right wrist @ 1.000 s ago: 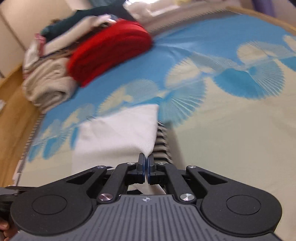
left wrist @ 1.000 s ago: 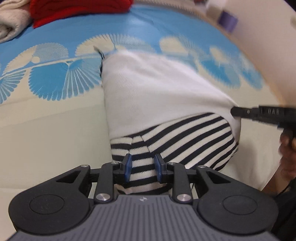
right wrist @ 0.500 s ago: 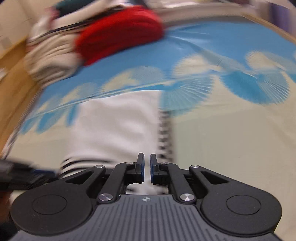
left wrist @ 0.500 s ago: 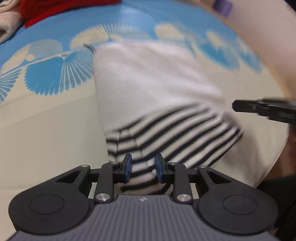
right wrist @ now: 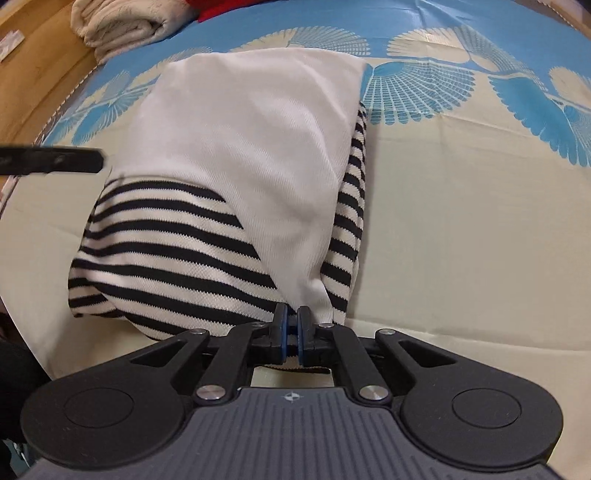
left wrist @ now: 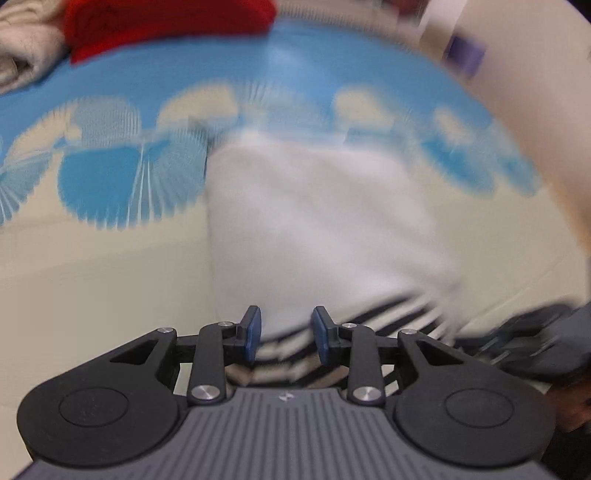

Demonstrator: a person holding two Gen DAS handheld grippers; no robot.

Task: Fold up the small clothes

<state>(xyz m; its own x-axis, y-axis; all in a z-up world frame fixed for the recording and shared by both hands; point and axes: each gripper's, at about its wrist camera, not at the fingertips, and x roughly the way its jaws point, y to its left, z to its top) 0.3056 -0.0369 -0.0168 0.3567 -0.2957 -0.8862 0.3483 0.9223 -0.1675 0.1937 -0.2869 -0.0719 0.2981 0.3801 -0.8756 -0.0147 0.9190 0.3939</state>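
the right hand-held gripper (right wrist: 290, 334) is nearly pressed together at the near hem of the folded striped top (right wrist: 207, 236), no cloth clearly pinched. the blurred left view shows the left hand-held gripper (left wrist: 285, 336) spread, jaws just opening, over that hem. beyond on the patterned bed (right wrist: 461, 192): beige towels (right wrist: 122, 22); the red garment (left wrist: 166, 22).

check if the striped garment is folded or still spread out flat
Folded. The striped garment lies as a compact bundle on the bedspread, its white panel doubled over the stripes, with striped layers showing beneath at the right edge.
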